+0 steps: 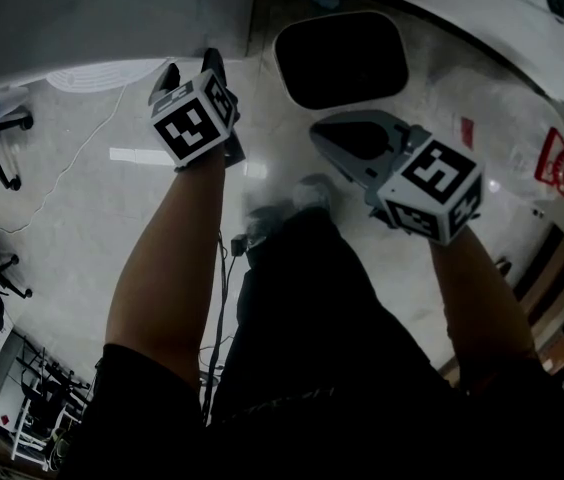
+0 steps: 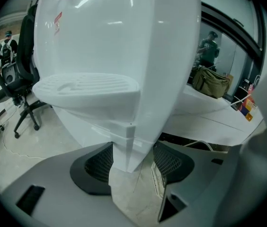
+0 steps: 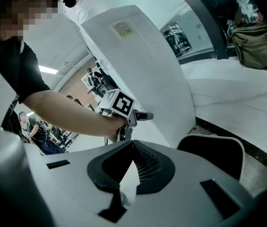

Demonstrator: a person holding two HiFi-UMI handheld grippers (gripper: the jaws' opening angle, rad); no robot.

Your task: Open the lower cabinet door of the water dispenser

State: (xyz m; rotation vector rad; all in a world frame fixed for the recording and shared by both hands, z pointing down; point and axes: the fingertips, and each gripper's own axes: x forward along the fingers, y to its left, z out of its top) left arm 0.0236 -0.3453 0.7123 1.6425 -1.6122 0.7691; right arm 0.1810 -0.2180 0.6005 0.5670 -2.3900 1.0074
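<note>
Left gripper view up close: the left gripper [image 2: 134, 161] has its jaws spread, straddling the front corner of the white water dispenser [image 2: 119, 46]. The lower cabinet door [image 2: 84, 126] sits just under the drip tray [image 2: 86, 86]; ajar or not, I cannot tell. The right gripper [image 3: 132, 148] has its jaws pinched together on nothing, beside the dispenser's side. Farther off, an office chair [image 2: 22, 79] and an olive bag [image 2: 211, 82].

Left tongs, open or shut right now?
Open: left tongs stand apart astride the water dispenser's lower edge, floor showing beside one pad.
</note>
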